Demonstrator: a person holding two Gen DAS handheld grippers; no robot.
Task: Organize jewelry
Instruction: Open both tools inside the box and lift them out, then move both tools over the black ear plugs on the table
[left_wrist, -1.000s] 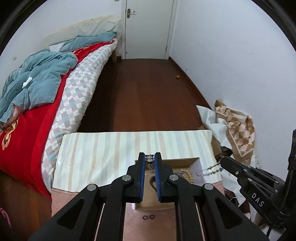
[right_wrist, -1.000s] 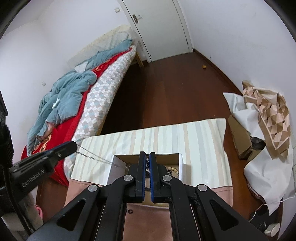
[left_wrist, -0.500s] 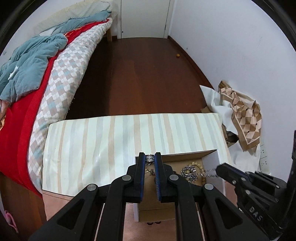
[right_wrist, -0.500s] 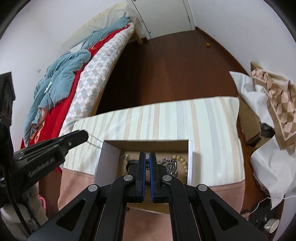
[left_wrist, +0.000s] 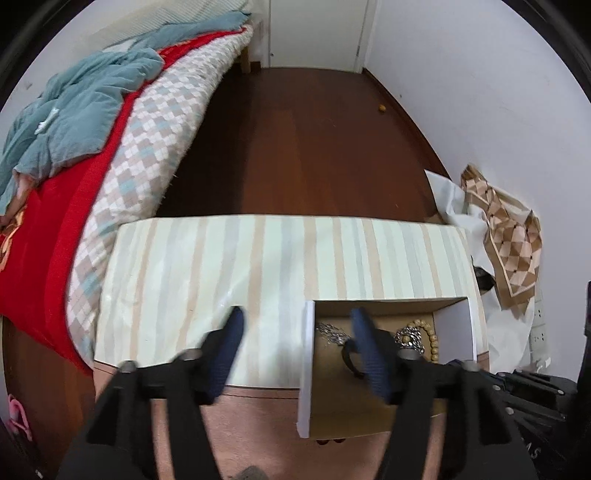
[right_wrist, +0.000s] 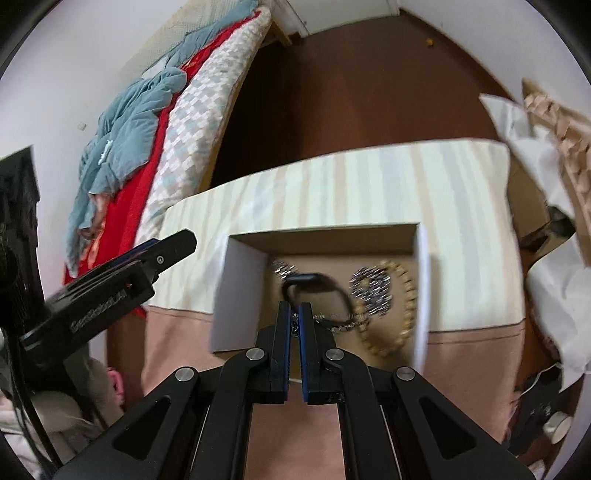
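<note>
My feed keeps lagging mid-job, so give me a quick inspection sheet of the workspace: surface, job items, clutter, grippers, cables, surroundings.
Surface: striped cloth over the table, pink front edge below.
Job's things: open cardboard box holds a silver chain, a beaded bracelet, a black band and a small silver piece.
Clutter: nothing seen on the cloth beside the box.
Grippers: left gripper open wide, straddling the box's left wall; right gripper shut on a thin chain over the box.
Cables: nothing seen on the table; a white cord lies on the floor at right.
Surroundings: bed, wooden floor, patterned cloth by the wall.
</note>
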